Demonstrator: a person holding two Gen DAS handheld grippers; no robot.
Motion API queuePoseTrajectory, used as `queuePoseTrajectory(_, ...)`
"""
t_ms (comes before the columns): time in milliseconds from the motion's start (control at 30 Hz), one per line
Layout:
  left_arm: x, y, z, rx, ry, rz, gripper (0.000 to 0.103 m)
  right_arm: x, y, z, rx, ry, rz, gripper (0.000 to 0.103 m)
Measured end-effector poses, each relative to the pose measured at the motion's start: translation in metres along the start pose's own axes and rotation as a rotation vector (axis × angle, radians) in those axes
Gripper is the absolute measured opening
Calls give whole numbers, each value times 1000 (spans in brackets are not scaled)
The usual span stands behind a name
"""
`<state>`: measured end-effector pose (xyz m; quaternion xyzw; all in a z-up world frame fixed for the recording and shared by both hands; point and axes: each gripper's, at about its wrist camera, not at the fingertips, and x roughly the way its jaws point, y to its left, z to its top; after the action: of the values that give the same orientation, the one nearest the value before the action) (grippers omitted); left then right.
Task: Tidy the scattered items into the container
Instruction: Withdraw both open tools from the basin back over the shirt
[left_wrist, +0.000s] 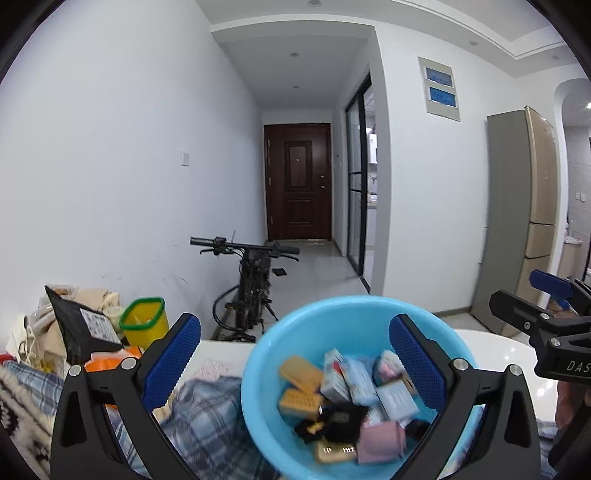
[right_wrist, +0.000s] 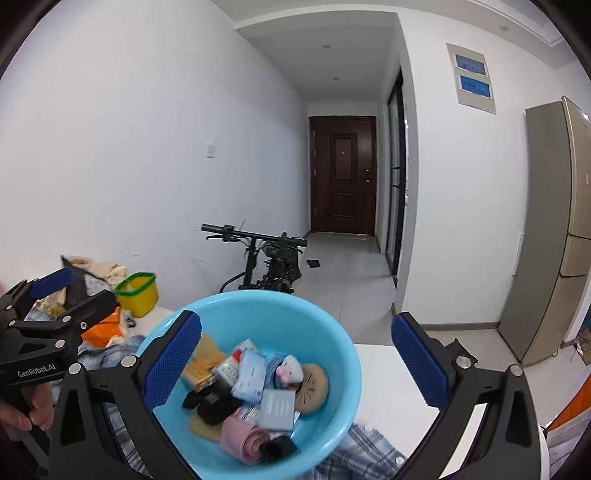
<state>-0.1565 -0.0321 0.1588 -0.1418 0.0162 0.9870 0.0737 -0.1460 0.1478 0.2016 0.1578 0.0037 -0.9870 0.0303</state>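
Observation:
A light-blue basin (left_wrist: 332, 321) (right_wrist: 258, 314) stands on a plaid cloth and holds several small things: orange blocks (left_wrist: 299, 374), pale boxes (right_wrist: 255, 373), a black cloth (left_wrist: 340, 421), a pink roll (right_wrist: 243, 439) and a small plush toy (right_wrist: 290, 367). My left gripper (left_wrist: 295, 322) is open in front of the basin, its right finger (left_wrist: 417, 362) across the near rim, and nothing is pressed between its pads. My right gripper (right_wrist: 295, 322) is also open, with its left finger (right_wrist: 173, 354) over the basin's left rim. Each gripper shows at the edge of the other's view: the right gripper (left_wrist: 513, 290) and the left gripper (right_wrist: 92, 287).
A yellow basket with a green rim (left_wrist: 144, 321) (right_wrist: 136, 293), a black bag (left_wrist: 81, 325) and an orange packet (right_wrist: 103, 328) crowd the left. The plaid cloth (left_wrist: 207, 410) lies on a white table (right_wrist: 380, 369). A bicycle (left_wrist: 251, 288), a fridge (left_wrist: 524, 221) and a brown door (right_wrist: 341, 173) stand beyond.

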Motion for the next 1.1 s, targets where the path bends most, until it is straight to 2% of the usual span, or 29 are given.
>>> queuePoseTrajectory(100, -31, -2, -6, 15, -49, -34, 103, -20, 4, -10, 3, 18, 16, 103)
queuePoseTrajectory(300, -67, -5, -15, 42, -57, -30, 103, -52, 12, -25, -6, 11, 6, 103)
queuePoseTrajectory(433, -64, -11, -22, 74, 6, -23, 103, -55, 23, -27, -22, 51, 11, 103)
queuePoseTrajectory(533, -58, -15, -31, 103, 81, -28, 103, -56, 26, -29, -23, 93, 24, 103)
queuePoseTrajectory(767, -56, -17, -67, 85, 228, -50, 103, -47, 27, -72, -21, 255, 41, 103)
queuePoseTrajectory(1000, -64, -20, -109, 89, 260, -54, 103, -44, 25, -127, 36, 375, 29, 103)
queuePoseTrajectory(1100, -64, -22, -128, 87, 303, -46, 103, -47, 26, -143, 49, 397, 7, 103)
